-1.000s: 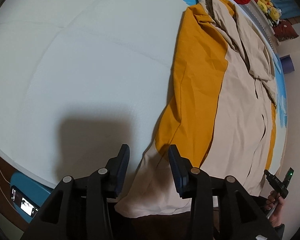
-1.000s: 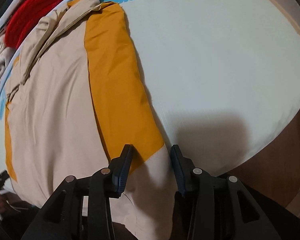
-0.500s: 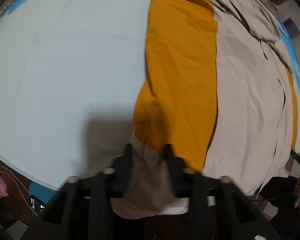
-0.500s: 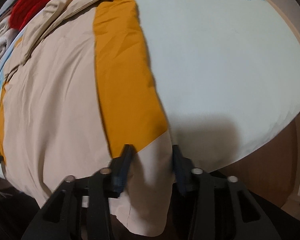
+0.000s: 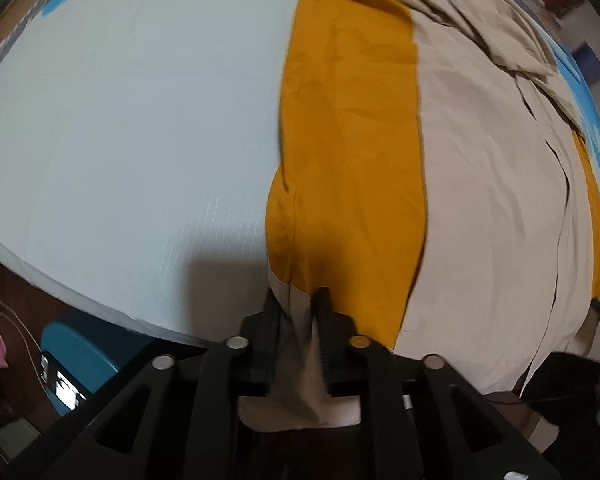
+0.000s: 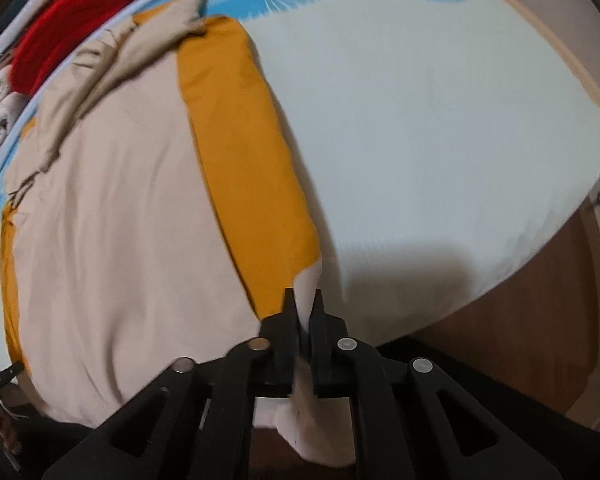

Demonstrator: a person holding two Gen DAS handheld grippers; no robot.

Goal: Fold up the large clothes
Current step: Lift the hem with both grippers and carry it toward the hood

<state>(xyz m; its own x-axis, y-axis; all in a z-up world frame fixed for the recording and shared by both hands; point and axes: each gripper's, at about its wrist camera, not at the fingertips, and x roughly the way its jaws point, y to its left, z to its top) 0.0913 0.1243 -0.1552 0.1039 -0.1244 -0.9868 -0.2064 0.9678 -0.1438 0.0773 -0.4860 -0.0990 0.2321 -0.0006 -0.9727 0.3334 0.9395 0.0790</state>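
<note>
A large beige and mustard-orange garment (image 5: 480, 184) lies spread lengthwise on the pale bed (image 5: 132, 128). My left gripper (image 5: 296, 300) is shut on the beige cuff at the near end of an orange sleeve (image 5: 348, 152), with cloth bunched between the fingers. In the right wrist view the same garment (image 6: 112, 216) covers the left half of the bed (image 6: 440, 140). My right gripper (image 6: 304, 298) is shut on the beige cuff of the orange sleeve (image 6: 244, 168) at the bed's near edge.
A red bundle (image 6: 64, 40) and folded pale cloth lie beyond the far end of the garment. A teal box with a lit phone (image 5: 68, 372) sits on the floor at left. Brown floor (image 6: 520, 320) runs along the bed edge.
Both grippers moved forward onto the garment's near cuffs and closed on them; they were open one second ago. The cloth now bunches between each pair of fingers.
</note>
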